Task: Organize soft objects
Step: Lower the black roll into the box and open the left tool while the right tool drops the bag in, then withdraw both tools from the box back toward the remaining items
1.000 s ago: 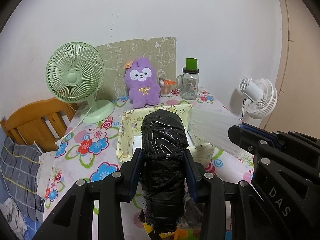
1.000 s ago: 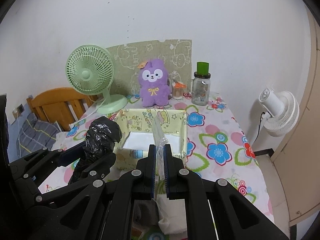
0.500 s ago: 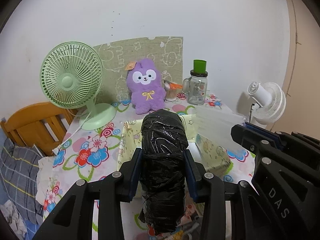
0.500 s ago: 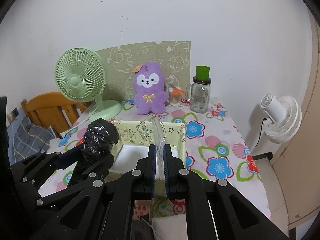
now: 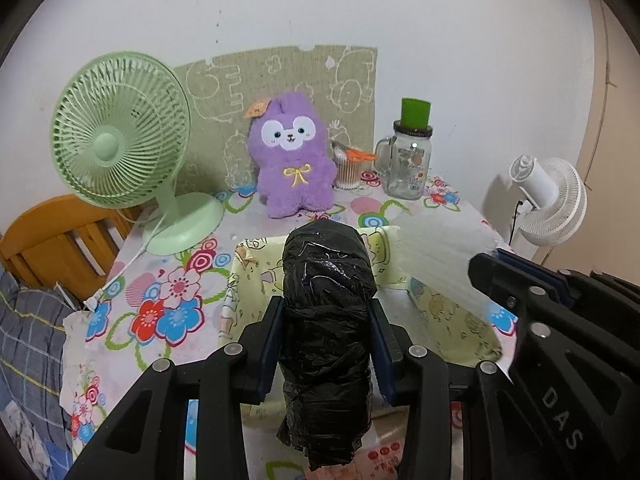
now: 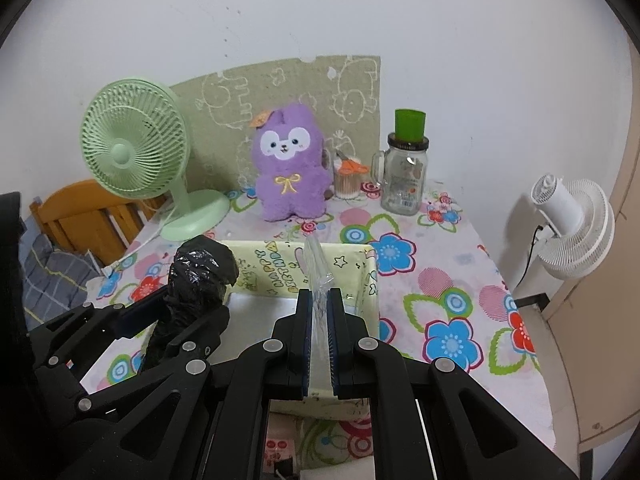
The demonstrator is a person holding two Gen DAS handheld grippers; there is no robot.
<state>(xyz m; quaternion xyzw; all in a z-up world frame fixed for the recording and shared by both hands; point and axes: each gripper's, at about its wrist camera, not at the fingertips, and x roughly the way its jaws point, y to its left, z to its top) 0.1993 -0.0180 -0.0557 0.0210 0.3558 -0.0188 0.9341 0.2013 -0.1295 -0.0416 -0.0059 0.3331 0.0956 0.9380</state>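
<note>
Left gripper [image 5: 326,336] jaws pinch black plastic-wrapped roll [image 5: 326,312]; right gripper [image 6: 319,328] jaws pinch clear plastic bag [image 6: 316,268]. Both held over yellow box [image 6: 372,280] on worktop [image 6: 440,280].

Behind your table [image 6: 452,248] stands a plain white wall [image 6: 460,40], evenly lit, with a few small dark specks. A floral cloth of red, blue and pink blooms covers the tabletop. A pale green board with cartoon outlines [image 6: 288,92] leans on the wall. To your left you have a wooden chair back [image 5: 52,236] and grey checked fabric [image 5: 28,344]. To your right, a white fan [image 6: 572,224] stands beside a beige panel [image 6: 624,184].
</note>
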